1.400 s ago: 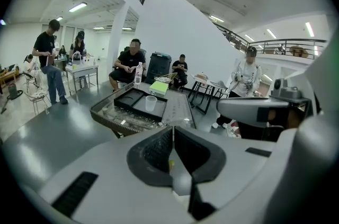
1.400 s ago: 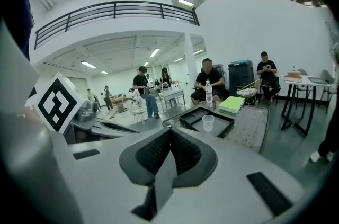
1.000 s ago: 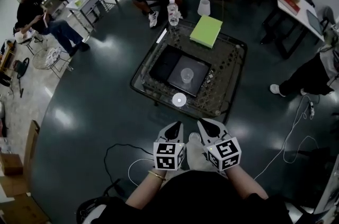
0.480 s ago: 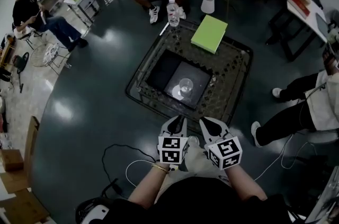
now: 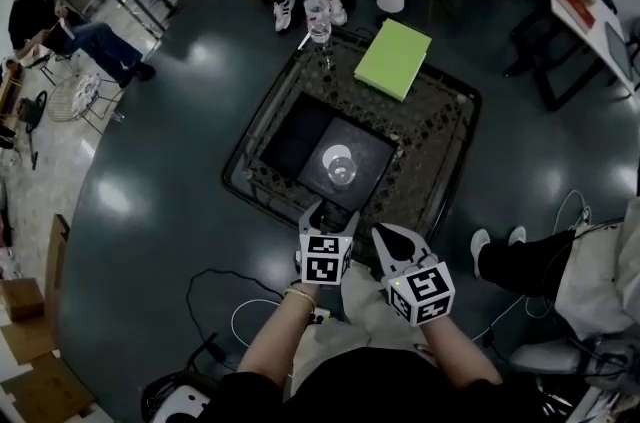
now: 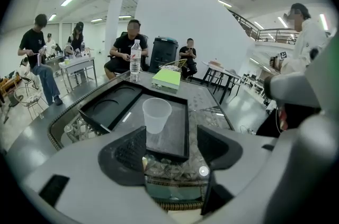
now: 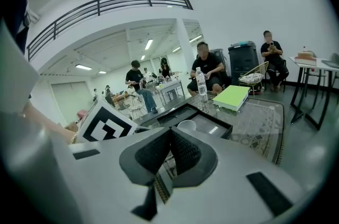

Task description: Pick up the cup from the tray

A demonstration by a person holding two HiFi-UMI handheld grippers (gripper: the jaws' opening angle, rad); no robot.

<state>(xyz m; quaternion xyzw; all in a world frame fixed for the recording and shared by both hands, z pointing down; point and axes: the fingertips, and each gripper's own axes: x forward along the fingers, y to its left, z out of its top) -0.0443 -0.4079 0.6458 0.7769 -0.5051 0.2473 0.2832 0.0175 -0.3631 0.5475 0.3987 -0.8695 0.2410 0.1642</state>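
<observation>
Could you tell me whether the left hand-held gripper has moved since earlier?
Yes: the left hand-held gripper reached the near edge of the table; its jaws have just been opening, with nothing between them.

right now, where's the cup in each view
Head view: cup at the centre, on the black tray.
Left gripper view: cup just left of centre, upright on the tray.
Right gripper view: only the cup's rim shows, near the centre.
Shared landmark: green book, beyond the tray in all three views.
</observation>
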